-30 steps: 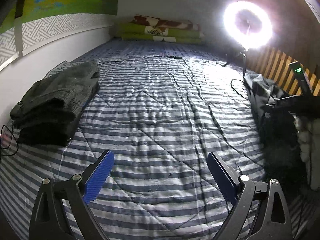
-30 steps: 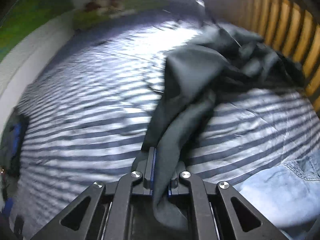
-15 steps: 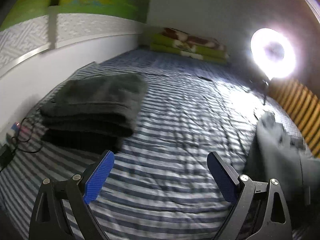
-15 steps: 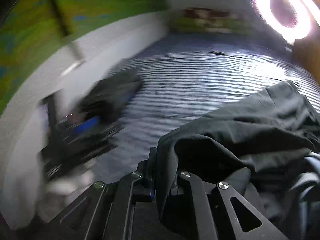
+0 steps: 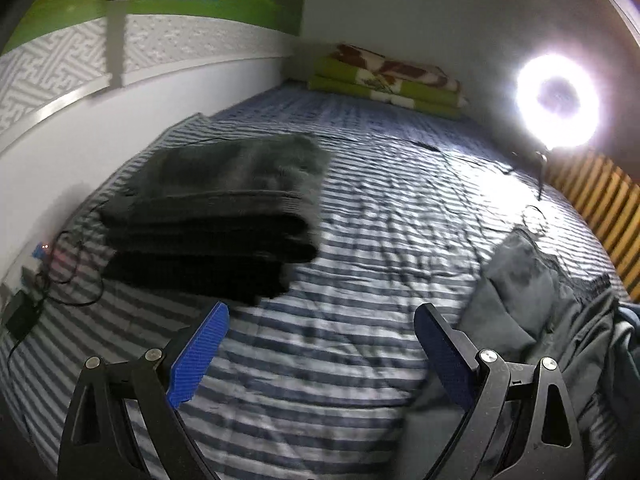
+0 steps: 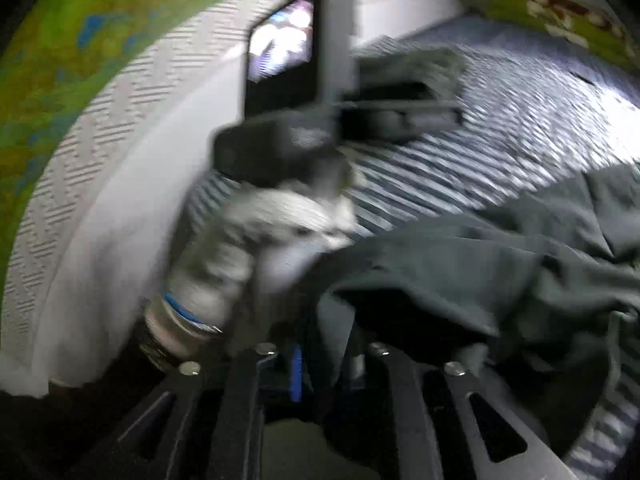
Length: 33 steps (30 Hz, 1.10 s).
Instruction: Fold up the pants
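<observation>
Right gripper (image 6: 320, 360): jaws just been easing apart, dark pants (image 6: 500, 276) between them, trailing right over the bed (image 5: 360, 240). Left gripper (image 5: 320, 344) wide apart, empty (pants to its right).

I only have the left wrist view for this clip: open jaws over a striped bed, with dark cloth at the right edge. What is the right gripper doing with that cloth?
Observer: The right gripper has a strip of the dark pants running between its jaws. They have just been opening, and a gap shows beside the blue pad.
Operator: And the rest of the pants?
Observer: The rest drapes over that gripper's right finger and spreads away, crumpled, across the striped bed.
Operator: Anything of the other hand?
Observer: Yes, though blurred: a pale fuzzy sleeve behind the left gripper, with a lit screen above it.
</observation>
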Each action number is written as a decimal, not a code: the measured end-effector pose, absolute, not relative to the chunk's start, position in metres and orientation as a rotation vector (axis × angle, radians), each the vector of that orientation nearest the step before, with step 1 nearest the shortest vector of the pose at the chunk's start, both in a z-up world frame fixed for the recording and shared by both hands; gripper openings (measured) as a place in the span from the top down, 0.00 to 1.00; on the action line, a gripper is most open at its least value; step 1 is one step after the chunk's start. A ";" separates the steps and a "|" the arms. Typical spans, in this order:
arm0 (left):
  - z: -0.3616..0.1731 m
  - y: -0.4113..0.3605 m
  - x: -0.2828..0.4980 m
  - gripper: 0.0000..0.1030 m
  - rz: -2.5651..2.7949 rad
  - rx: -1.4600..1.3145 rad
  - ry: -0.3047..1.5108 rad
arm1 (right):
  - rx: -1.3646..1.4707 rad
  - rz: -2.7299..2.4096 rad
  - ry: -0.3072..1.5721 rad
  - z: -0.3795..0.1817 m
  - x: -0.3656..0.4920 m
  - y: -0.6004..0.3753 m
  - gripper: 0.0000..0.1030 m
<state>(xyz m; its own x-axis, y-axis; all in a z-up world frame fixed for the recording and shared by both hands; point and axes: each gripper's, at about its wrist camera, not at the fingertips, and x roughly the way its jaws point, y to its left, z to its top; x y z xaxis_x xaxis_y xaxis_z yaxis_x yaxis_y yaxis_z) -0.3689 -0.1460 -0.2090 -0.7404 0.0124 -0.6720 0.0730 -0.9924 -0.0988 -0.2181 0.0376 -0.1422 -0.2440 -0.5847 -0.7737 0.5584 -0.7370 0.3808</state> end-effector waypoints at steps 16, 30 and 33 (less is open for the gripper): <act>-0.250 0.014 -0.384 0.07 -3.103 1.439 -0.063 | 1.678 -2.889 -0.472 -0.167 -0.370 0.404 0.51; -0.222 0.139 -0.449 0.07 -3.192 1.536 -0.283 | 1.491 -2.731 -0.464 -0.184 -0.346 0.386 0.97; -0.241 0.188 -0.478 0.07 -3.146 1.664 -0.386 | 1.483 -2.707 -0.526 -0.185 -0.332 0.395 0.97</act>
<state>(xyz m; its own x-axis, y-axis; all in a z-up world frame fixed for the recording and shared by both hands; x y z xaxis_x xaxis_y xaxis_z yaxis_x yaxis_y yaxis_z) -0.4781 0.1877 -0.2408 -0.4940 0.2770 -0.8242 -0.4682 -0.8835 -0.0163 -0.3315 0.3947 -0.1854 -0.5513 -0.1686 -0.8171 -0.1497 -0.9435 0.2956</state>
